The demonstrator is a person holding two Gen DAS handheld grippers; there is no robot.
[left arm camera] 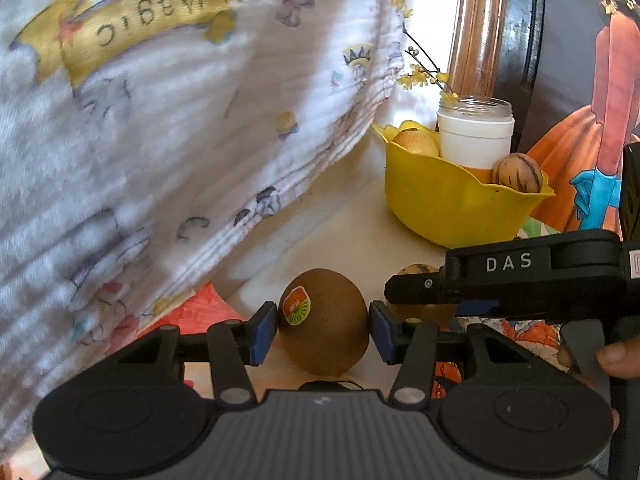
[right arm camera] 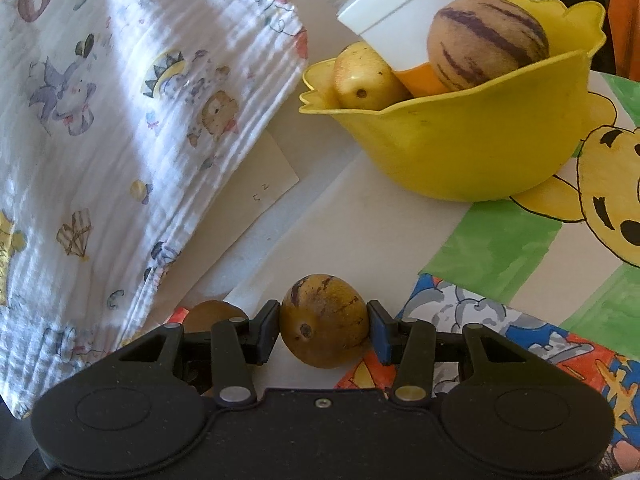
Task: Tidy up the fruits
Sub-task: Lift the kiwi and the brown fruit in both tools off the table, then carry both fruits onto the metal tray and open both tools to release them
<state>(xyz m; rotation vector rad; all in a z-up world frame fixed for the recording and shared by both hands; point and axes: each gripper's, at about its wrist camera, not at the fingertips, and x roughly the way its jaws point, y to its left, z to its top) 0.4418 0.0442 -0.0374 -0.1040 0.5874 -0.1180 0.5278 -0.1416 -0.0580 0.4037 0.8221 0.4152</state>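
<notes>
- Left gripper has its two blue pads on both sides of one brown kiwi; the pads touch the kiwi or are just beside it, so it appears to grasp it. The kiwi carries one small red and green sticker and is low over the table.
- Right gripper has one yellow-brown fruit with purple streaks between its pads; the left pad touches it, the right pad is at its edge, so it seems clenched on this fruit.
- In the left wrist view the right gripper is seen just to the right of the kiwi.
- One yellow bowl with a wavy rim stands further back on the table, well apart from both grippers.
- Inside the bowl I count two fruits: one striped round fruit and one pale yellow fruit. Between them stands one white jar.
- One white cloth with cartoon prints hangs at the left side.
- Coloured drawings lie on the table under the bowl.
</notes>
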